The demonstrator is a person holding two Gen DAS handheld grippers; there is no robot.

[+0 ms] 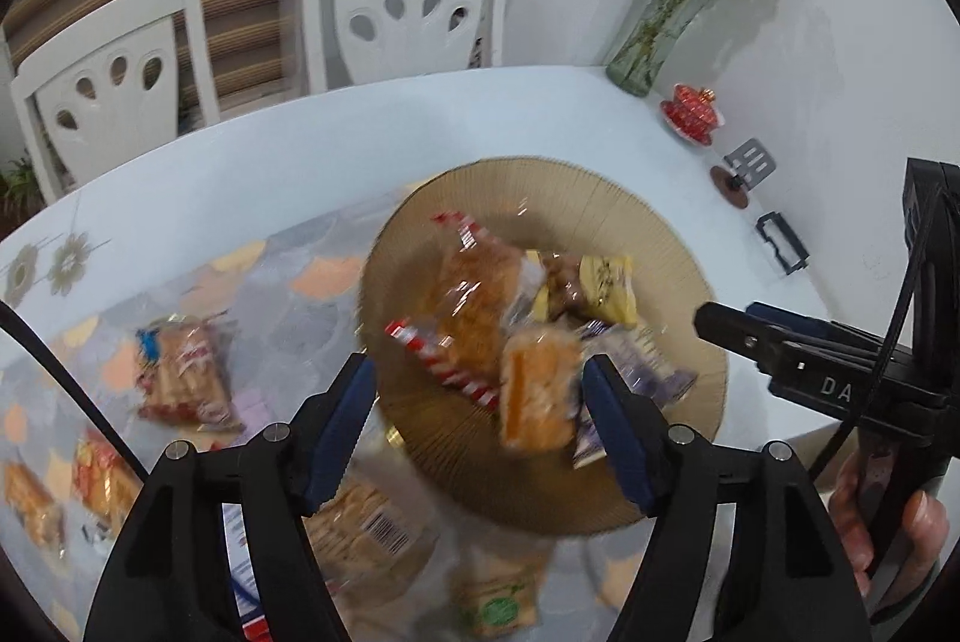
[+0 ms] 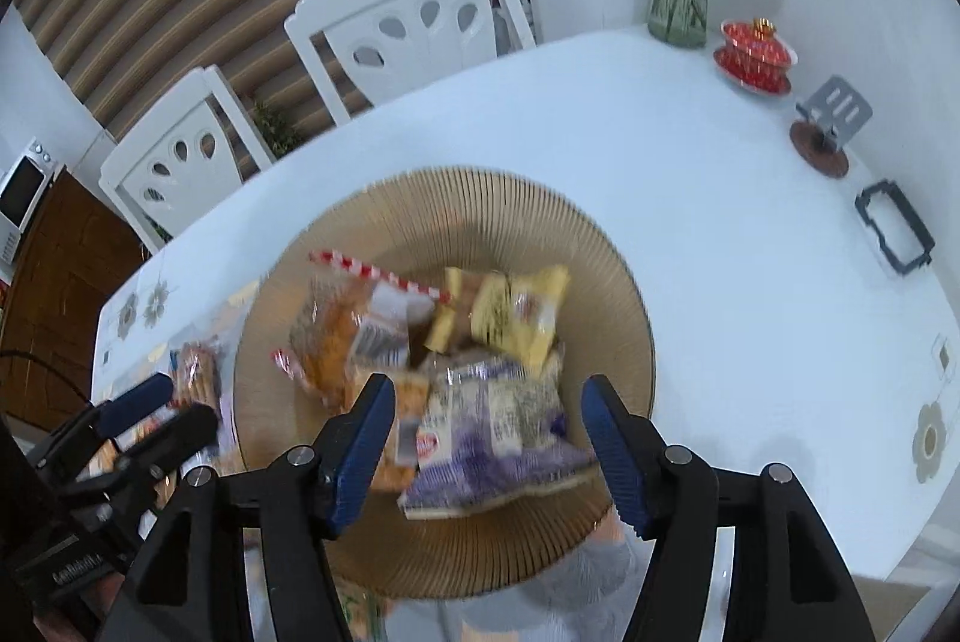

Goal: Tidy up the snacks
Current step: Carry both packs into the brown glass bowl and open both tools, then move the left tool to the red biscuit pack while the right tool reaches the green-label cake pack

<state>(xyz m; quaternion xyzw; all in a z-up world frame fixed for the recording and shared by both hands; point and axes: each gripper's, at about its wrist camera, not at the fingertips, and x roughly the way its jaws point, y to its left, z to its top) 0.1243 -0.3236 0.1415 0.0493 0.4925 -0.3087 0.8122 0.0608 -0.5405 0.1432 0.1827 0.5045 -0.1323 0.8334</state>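
Hovering over a ribbed golden tray (image 2: 606, 282) on the counter (image 2: 720, 198), the left hand-held gripper (image 1: 480, 420) and the right hand-held gripper (image 2: 486, 438) both stand released, jaws apart and nothing pinched between them. An orange packet (image 1: 537, 390) lies in the tray just below and between the left jaws; a purple packet (image 2: 498, 432) lies likewise under the right pair, beside a yellow packet (image 2: 519, 312) and a red-striped packet (image 2: 336, 324) (motion blur softens every label). More snacks wait outside the tray: a biscuit pack (image 1: 180, 372) to its left and a barcoded pack (image 1: 366, 522) near the left jaws. Doing this step well probably means lifting clear without snagging the wrappers already piled in the tray, then approaching a loose pack squarely, gripping its flat body rather than a crinkly edge.
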